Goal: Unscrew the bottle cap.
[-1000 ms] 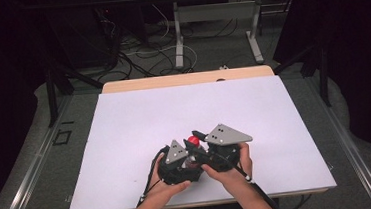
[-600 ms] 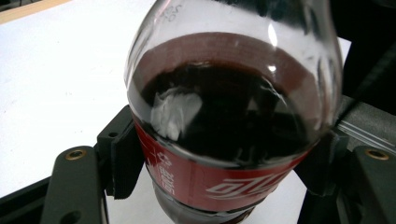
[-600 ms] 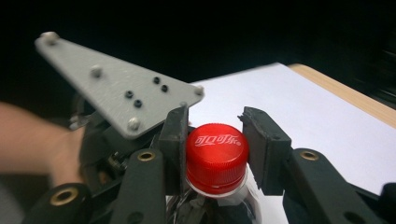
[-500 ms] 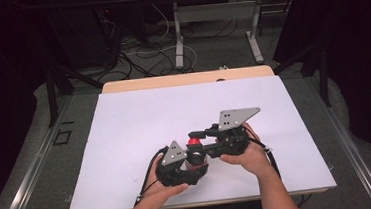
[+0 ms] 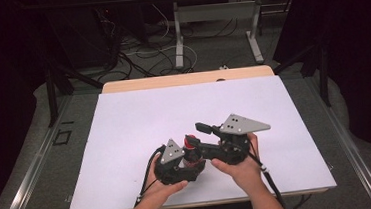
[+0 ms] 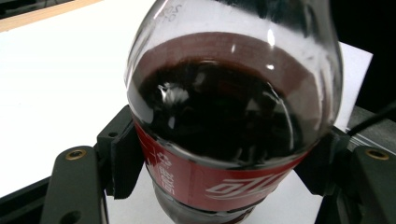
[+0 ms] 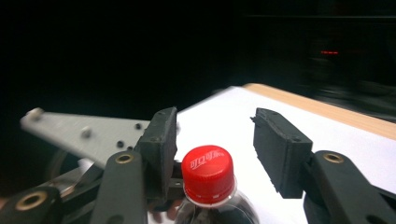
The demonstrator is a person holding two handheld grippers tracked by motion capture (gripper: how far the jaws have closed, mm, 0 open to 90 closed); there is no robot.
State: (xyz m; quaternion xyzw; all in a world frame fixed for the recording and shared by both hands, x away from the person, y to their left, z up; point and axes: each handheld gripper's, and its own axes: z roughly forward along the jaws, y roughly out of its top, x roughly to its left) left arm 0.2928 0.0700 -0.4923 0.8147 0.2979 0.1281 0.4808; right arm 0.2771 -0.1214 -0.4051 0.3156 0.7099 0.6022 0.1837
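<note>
A cola bottle [image 6: 224, 121] with dark liquid and a red label stands upright on the white board [image 5: 140, 123]. My left gripper [image 6: 223, 175] is shut on its body at the label, one jaw pressing on each side. In the high view the left gripper [image 5: 189, 158] is near the board's front edge, with the bottle's red cap [image 5: 192, 140] above it. My right gripper [image 7: 215, 128] is open, its two black jaws standing on either side of the red cap [image 7: 207, 172] without touching it. From above, the right gripper [image 5: 202, 137] reaches in from the right.
A wooden table edge [image 5: 186, 78] runs behind the board. Beyond it are table legs [image 5: 178, 35] and loose cables [image 5: 134, 48] on the dark floor. The left gripper's grey plate [image 7: 84, 133] lies close to my right gripper's left jaw.
My right gripper has drawn away from the left one, lifted, and turned so its open jaws now flank the bottle cap. The left gripper has kept its hold.
</note>
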